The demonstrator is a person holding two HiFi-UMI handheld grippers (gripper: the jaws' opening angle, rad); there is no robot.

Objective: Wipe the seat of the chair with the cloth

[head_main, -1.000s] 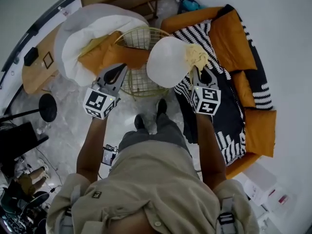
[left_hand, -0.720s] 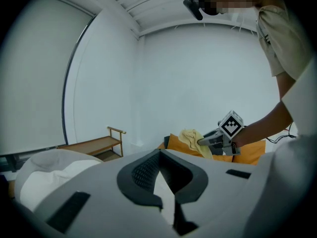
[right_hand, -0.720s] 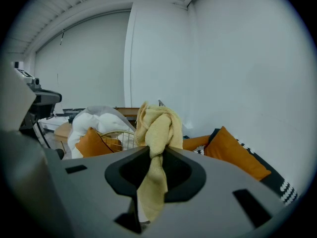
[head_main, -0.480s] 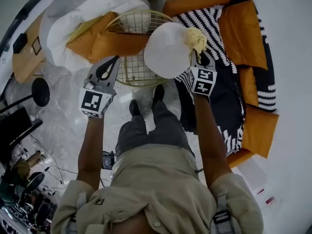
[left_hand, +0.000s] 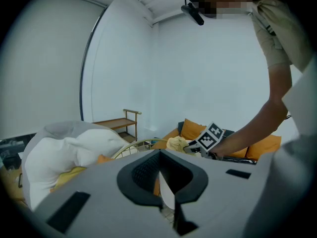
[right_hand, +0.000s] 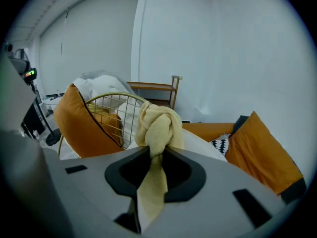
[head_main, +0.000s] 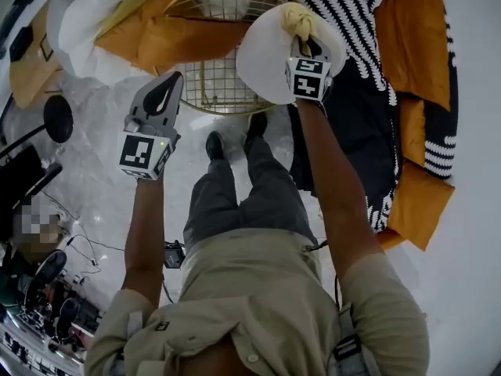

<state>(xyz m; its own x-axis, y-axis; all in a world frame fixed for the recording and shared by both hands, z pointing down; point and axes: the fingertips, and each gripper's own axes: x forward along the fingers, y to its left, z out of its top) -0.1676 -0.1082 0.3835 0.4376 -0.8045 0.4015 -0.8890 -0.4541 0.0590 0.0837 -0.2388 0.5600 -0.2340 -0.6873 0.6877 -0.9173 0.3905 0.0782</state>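
Observation:
A gold wire chair (head_main: 210, 92) holds a round white seat pad (head_main: 266, 57) and an orange cushion (head_main: 184, 41). My right gripper (head_main: 301, 39) is shut on a bunched yellow cloth (head_main: 300, 20), which rests at the pad's far right edge. In the right gripper view the cloth (right_hand: 156, 125) bulges out of the gripper (right_hand: 153, 157), with the white seat pad (right_hand: 200, 143) just beyond. My left gripper (head_main: 171, 84) hovers left of the chair, shut and holding nothing. The left gripper (left_hand: 163, 182) looks towards the cloth (left_hand: 176, 144).
An orange sofa with orange cushions (head_main: 415, 45) and a black-and-white striped throw (head_main: 368, 22) lies to the right. A white beanbag (head_main: 82, 30) sits left of the chair. A black round stand base (head_main: 57, 118) is on the floor. The person's shoes (head_main: 214, 146) stand before the chair.
My right gripper has carried the cloth across the white seat pad toward its far edge. The left gripper stays beside the chair, and the head view has shifted forward.

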